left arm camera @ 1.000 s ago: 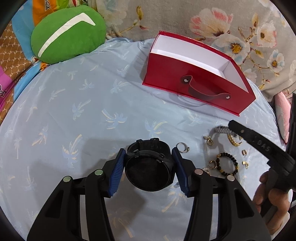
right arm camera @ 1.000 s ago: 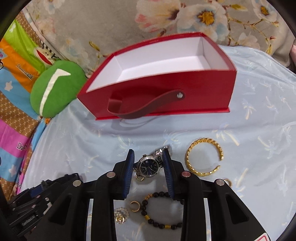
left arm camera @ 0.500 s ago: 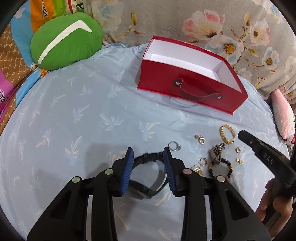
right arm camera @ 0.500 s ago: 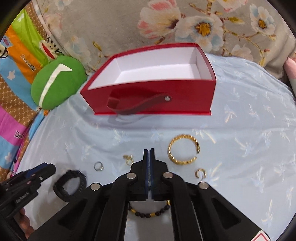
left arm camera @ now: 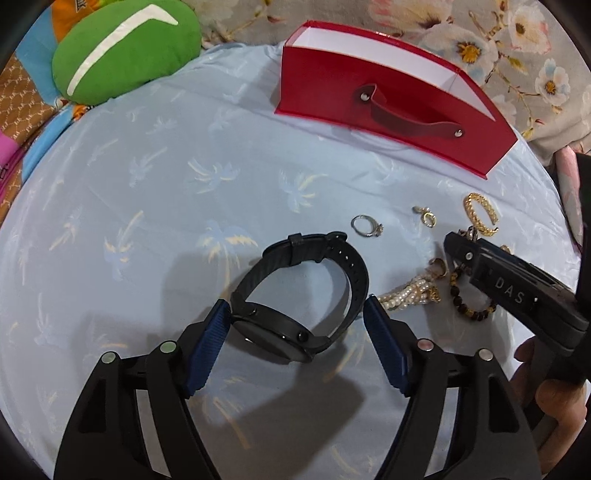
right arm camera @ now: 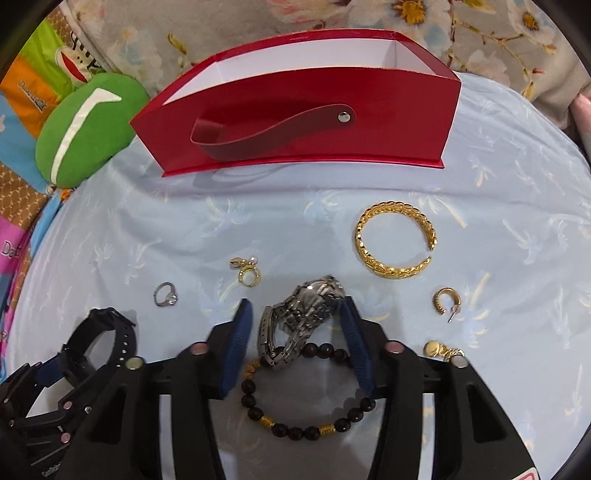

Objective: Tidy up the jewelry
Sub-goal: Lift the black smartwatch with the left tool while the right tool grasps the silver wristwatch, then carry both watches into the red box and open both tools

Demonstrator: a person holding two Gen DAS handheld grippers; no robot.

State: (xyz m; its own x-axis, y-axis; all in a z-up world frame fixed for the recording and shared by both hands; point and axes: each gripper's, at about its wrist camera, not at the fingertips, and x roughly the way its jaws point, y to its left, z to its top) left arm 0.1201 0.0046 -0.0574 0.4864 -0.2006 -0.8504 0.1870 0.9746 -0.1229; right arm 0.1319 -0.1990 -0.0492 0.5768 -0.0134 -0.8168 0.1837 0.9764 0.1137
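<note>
My left gripper (left arm camera: 297,319) is open around a black watch (left arm camera: 295,295) that lies on its side on the blue cloth; the left pad touches the case. My right gripper (right arm camera: 295,325) is open around a silver metal watch (right arm camera: 301,319) lying on the cloth, with a dark bead bracelet (right arm camera: 306,398) just below it. The empty red box (right arm camera: 295,110) with a strap handle stands behind. A gold bangle (right arm camera: 395,240), a silver ring (right arm camera: 166,294), gold earrings (right arm camera: 249,271) and a gold hoop (right arm camera: 445,301) lie around. A pearl piece (left arm camera: 410,291) lies by the right gripper.
A green cushion (left arm camera: 125,48) lies at the back left beyond the cloth's edge. Floral fabric (right arm camera: 480,33) rises behind the box. The two grippers are side by side, the left one (right arm camera: 55,387) visible at the right view's lower left.
Both grippers have opened. The left one let the black watch down onto the cloth on its side. The right one, shut half a second ago, now straddles the silver watch.
</note>
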